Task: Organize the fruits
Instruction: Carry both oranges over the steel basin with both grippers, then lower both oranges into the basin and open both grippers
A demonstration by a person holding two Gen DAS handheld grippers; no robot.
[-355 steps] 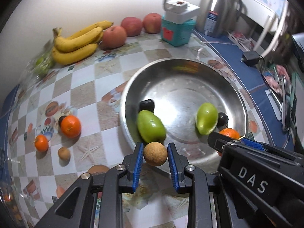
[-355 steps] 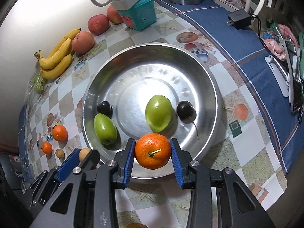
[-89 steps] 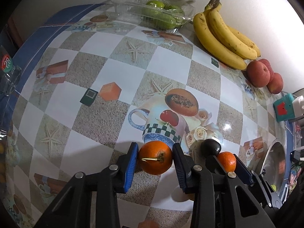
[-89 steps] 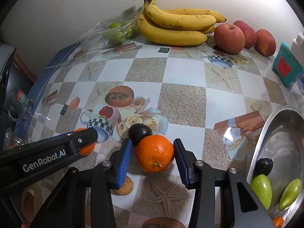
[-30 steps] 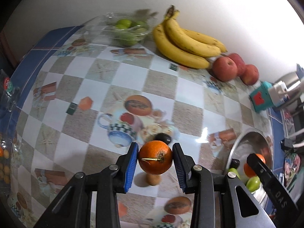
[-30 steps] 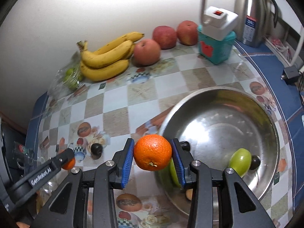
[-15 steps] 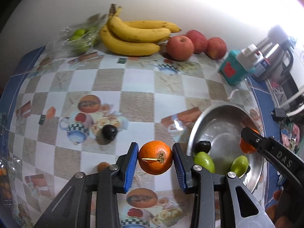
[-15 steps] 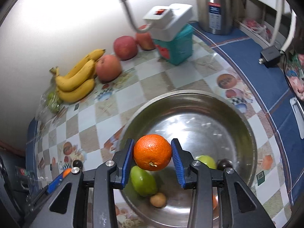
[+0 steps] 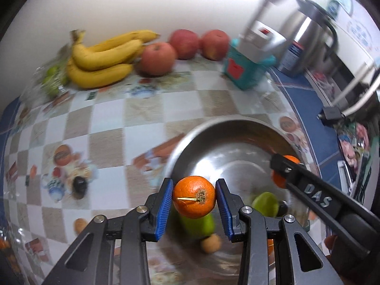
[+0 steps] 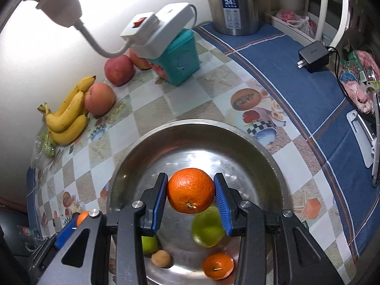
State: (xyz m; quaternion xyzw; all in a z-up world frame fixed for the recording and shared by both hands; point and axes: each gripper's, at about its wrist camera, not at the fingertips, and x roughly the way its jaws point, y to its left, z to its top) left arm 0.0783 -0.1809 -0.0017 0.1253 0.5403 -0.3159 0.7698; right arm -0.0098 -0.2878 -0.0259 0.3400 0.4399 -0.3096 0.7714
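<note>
Both claws loaded. Left gripper (image 9: 194, 201) clamps a round orange tangerine with a dry stem (image 9: 194, 200) between its blue pads, held above the near rim of the wide stainless steel bowl (image 9: 228, 123). Right gripper (image 10: 190, 194) clamps a second round orange tangerine (image 10: 190, 190) over the bowl's middle. Inside the bowl: two green mangoes (image 10: 207, 231), a small brown round fruit (image 10: 161, 258), another small tangerine (image 10: 218, 266). Yellow bananas (image 9: 102, 59) and red apples (image 9: 158, 58) sit by the wall.

Bowl (image 10: 268, 153) far half bare, open from above. Near half crowded: green fruits (image 10: 207, 229), small orange (image 10: 218, 265), brown fruit (image 10: 161, 258). Lamp neck (image 10: 95, 42) overhangs desk (image 10: 161, 102) behind.
</note>
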